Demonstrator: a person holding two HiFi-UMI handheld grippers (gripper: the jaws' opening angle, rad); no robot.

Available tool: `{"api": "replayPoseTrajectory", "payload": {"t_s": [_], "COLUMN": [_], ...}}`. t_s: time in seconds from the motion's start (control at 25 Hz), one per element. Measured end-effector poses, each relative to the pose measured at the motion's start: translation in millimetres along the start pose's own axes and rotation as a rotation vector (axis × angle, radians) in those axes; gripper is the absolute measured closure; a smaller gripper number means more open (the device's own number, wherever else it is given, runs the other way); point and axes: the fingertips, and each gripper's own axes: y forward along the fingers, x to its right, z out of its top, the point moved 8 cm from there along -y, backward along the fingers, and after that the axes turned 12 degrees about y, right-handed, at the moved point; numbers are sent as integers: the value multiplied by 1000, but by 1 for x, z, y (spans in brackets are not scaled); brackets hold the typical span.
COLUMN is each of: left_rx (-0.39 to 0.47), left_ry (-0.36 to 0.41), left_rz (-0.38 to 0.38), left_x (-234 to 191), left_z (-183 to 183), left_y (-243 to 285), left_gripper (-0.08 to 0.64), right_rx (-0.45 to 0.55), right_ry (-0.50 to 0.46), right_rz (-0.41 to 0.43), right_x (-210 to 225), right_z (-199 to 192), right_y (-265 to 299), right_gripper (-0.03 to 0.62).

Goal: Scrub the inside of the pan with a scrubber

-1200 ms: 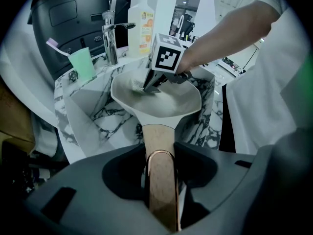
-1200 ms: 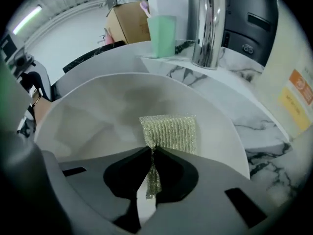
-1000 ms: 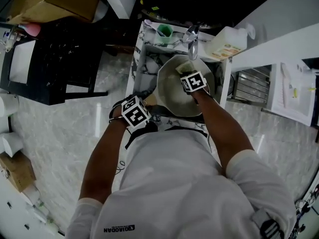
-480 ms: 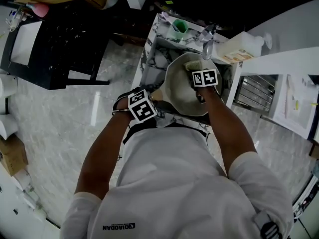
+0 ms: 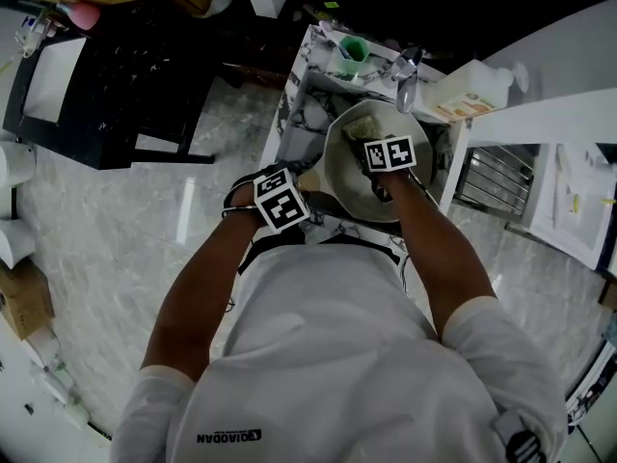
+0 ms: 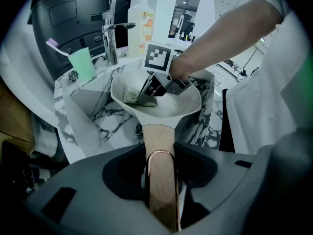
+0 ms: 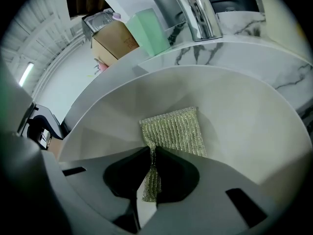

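A pale pan [image 5: 349,183] [image 6: 183,109] [image 7: 244,121] with a wooden handle [image 6: 159,165] sits tilted over the marble sink. My left gripper [image 5: 289,196] [image 6: 161,180] is shut on that handle at the pan's near side. Inside the pan, my right gripper [image 5: 371,154] [image 6: 146,93] [image 7: 152,173] is shut on a yellow-green mesh scrubber [image 5: 359,128] [image 6: 132,96] [image 7: 177,131]. The scrubber lies flat against the pan's inner wall.
A chrome tap [image 5: 407,75] [image 6: 111,38] [image 7: 200,9] stands behind the pan. Beside it are a green cup [image 5: 349,54] [image 6: 82,63] with a toothbrush and a soap bottle [image 5: 472,90] [image 6: 143,21]. The marble sink surround [image 5: 307,114] encloses the pan; a black table [image 5: 106,66] stands to the left.
The right gripper and scrubber have shifted slightly inside the pan, toward its near left. The left gripper keeps its hold on the handle. My head view moved between the oldest frame and now.
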Motion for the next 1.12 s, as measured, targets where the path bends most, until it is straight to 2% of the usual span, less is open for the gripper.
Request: {"api": "replayPoseTrajectory", "payload": {"t_s": [0.2, 0.52, 0.92, 1.12], "left_rx": [4, 4, 6, 8], "left_ry": [0, 1, 0, -1], "left_rz": [2, 4, 1, -2], "left_x": [0, 0, 1, 2], "left_z": [0, 1, 0, 0], "left_y": [0, 0, 0, 0], "left_gripper": [376, 374, 376, 374], "right_rx": [-20, -38, -66, -43], "right_ry": [-61, -40, -10, -13], "right_rz": [36, 95, 73, 71], "right_x": [-18, -33, -38, -35], "right_z": [-10, -20, -18, -10], "right_y": [4, 8, 8, -15], "right_gripper": [530, 530, 531, 531]}}
